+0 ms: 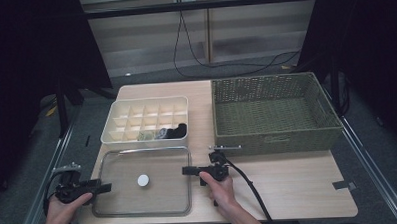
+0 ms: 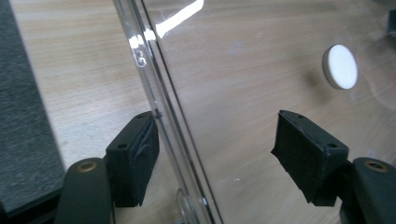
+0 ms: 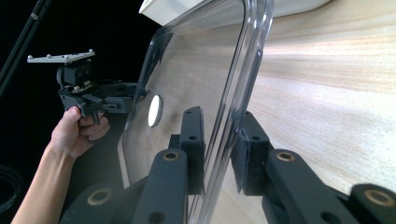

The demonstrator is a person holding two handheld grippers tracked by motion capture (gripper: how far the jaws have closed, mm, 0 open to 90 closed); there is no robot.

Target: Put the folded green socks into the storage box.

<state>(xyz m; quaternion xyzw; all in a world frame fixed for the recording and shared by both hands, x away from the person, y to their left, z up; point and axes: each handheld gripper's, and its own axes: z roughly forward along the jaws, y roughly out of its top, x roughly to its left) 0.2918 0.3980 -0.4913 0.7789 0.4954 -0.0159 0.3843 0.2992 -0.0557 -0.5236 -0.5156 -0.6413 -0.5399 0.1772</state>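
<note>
Nearest the camera in the high view, the person's two hands come in from the bottom edge, each holding a claw at one side of a clear plastic lid (image 1: pixel 144 181) that lies flat on the wooden surface (image 1: pixel 289 184). The left claw (image 1: pixel 103 187) sits at the lid's left edge; in the left gripper view its jaws stand wide apart, one black pad (image 2: pixel 135 156) just outside the raised clear rim and close against it, the other pad (image 2: pixel 306 151) well inside over the transparent panel, so the rim lies between them without being pinched. The right claw (image 1: pixel 187 170) is at the lid's right edge, and in the right gripper view its two pads (image 3: pixel 194 149) stand narrow with the curved clear rim between them, pressed on from both sides. A round white knob (image 1: pixel 143 181) sits at the middle of the lid, seen also in the left gripper view (image 2: pixel 340 66) and the right gripper view (image 3: pixel 154 111). Just beyond the lid stands a cream divided organizer box (image 1: pixel 146 101), with dark and pale small items (image 1: pixel 167 132) in its nearest row of compartments; what they are is too small to tell. To the right of the box, a green woven basket (image 1: pixel 273 94) stands on the far right part of the surface. A black cable trails from the right claw towards the near edge.
</note>
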